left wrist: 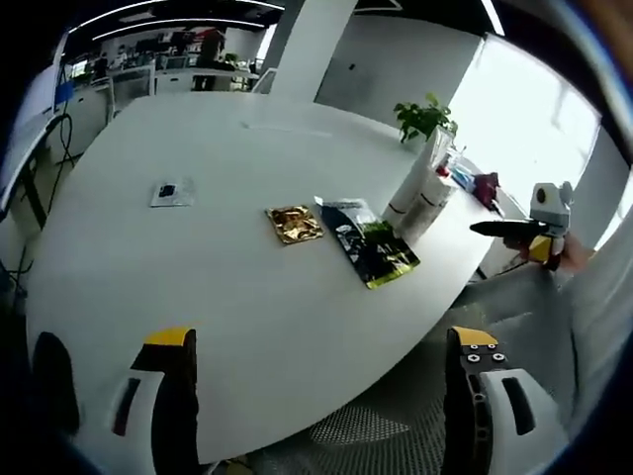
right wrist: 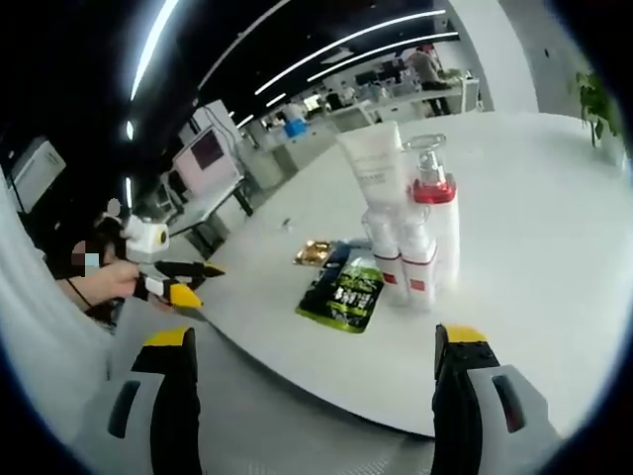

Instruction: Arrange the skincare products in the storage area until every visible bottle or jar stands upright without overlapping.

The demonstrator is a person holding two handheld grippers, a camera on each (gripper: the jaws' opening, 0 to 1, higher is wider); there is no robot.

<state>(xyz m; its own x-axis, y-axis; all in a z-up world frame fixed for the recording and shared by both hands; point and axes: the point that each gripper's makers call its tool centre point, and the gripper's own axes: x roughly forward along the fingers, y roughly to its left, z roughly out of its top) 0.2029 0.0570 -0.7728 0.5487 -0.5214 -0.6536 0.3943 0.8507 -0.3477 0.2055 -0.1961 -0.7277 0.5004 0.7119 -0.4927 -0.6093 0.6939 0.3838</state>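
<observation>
Standing upright near the table edge: bottles, beside flat sachets; left gripper and right gripper both released, empty.

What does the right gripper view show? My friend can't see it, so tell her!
White skincare bottles stand upright together on a big white table, beside a dark green packet lying flat. The right gripper is open at the table's near edge.
</observation>
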